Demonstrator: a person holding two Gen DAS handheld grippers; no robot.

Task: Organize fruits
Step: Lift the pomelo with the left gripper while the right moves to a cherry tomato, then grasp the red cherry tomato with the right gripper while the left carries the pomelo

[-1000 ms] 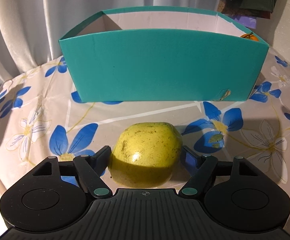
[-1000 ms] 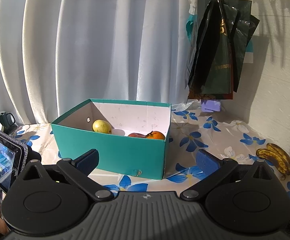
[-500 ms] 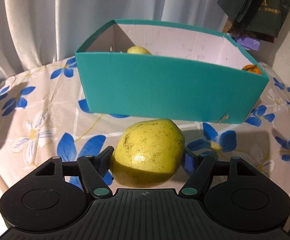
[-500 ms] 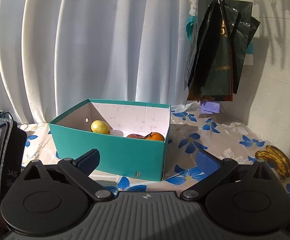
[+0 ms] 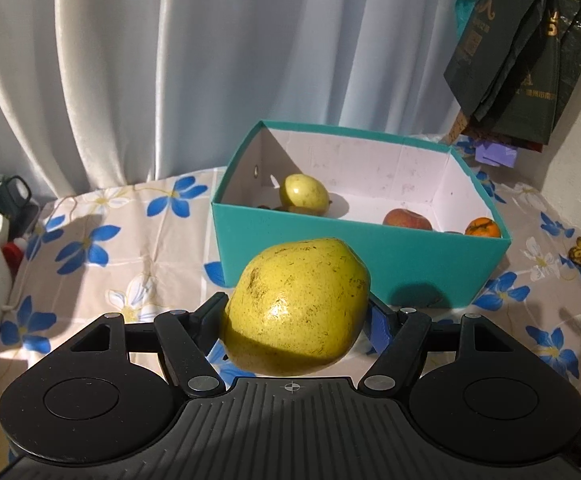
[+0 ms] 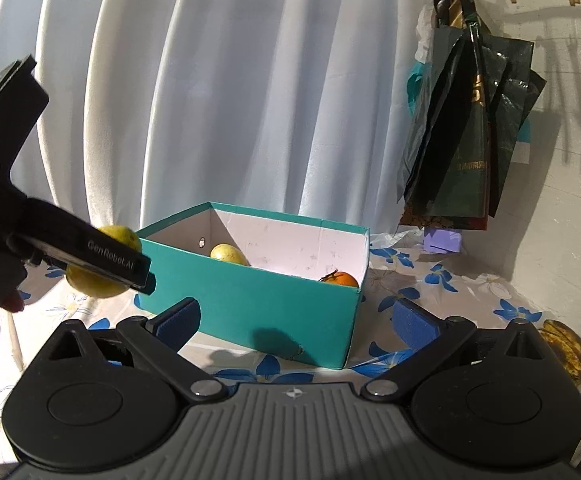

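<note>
The left gripper [image 5: 296, 312] has its jaws clenched on a large yellow fruit [image 5: 296, 306], held clear of the desk [image 5: 90, 216] in front of the teal box [image 5: 354, 268]. Inside the box: a small yellow fruit [image 5: 304, 194] at 10 o'clock, a red fruit [image 5: 407, 219] and an orange [image 5: 482, 228] at 3 o'clock. The right gripper [image 6: 296, 322] has its jaws released, with nothing between them. Bananas [image 6: 566, 350] lie at 3 o'clock of the box.
</note>
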